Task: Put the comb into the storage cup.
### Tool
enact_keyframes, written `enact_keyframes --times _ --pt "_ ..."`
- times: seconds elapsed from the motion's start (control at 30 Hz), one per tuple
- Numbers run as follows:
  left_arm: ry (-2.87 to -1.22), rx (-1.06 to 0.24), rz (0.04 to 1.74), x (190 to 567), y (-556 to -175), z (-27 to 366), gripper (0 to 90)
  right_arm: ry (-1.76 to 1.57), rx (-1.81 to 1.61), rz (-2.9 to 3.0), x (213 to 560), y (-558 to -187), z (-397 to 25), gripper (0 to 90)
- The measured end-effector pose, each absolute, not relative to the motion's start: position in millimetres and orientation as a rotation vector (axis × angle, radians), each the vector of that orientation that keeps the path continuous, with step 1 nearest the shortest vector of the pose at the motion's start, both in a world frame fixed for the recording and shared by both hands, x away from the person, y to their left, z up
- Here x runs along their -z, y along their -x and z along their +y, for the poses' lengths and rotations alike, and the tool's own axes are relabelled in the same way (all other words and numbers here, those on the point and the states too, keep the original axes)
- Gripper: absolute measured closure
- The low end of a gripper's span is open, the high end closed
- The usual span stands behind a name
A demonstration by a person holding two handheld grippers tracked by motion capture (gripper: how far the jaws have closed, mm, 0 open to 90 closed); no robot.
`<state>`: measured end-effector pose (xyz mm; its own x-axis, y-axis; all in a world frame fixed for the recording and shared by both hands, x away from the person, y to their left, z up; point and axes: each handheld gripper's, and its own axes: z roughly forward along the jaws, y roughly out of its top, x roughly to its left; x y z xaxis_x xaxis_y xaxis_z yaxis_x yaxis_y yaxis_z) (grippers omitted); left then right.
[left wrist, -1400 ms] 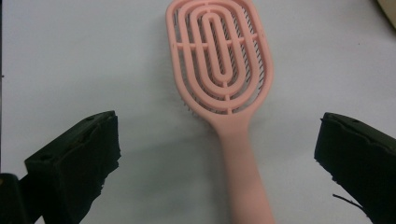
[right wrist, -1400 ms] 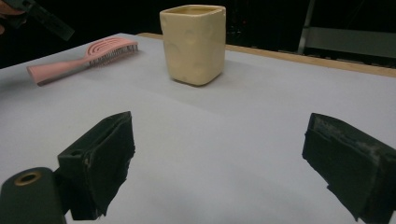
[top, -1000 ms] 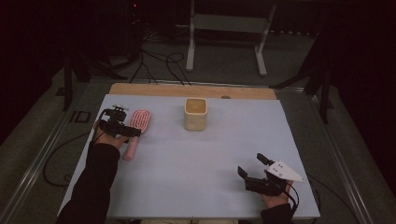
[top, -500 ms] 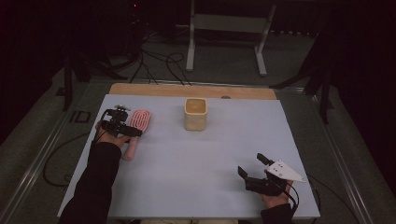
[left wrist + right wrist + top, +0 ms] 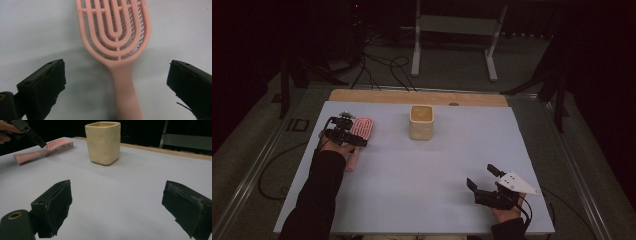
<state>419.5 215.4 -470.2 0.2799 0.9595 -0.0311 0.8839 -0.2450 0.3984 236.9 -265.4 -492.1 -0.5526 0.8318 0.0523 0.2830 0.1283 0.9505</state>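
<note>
A pink vented hairbrush [image 5: 360, 132] lies flat on the pale table at the left, head away from the person. In the left gripper view the hairbrush [image 5: 117, 47] lies between the wide-spread jaws, its handle running down the middle. My left gripper [image 5: 346, 136] hovers over the handle, open, touching nothing. A cream square cup [image 5: 421, 121] stands upright at the table's middle back; the right gripper view shows the cup [image 5: 103, 142] ahead. My right gripper [image 5: 484, 179] rests near the front right, open and empty, pointing toward the cup.
The pale table top [image 5: 432, 170] has a wooden strip [image 5: 417, 97] along its far edge. Beyond it are a metal stand [image 5: 452, 30] and floor cables [image 5: 377, 65]. Wide free room lies between the cup and the right gripper.
</note>
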Motion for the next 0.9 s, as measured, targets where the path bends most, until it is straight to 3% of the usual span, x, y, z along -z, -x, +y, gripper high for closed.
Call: enact_keyframes --times 0.3,0.9 --pt "-2.216 -0.297 1.732 476 -424 213 10.7 -1.074 -1.432 1.909 492 -237 -266 9.0" --pt "-2.198 -0.201 1.817 488 -430 212 48.3 -1.079 -1.427 1.908 492 -238 -266 8.9"
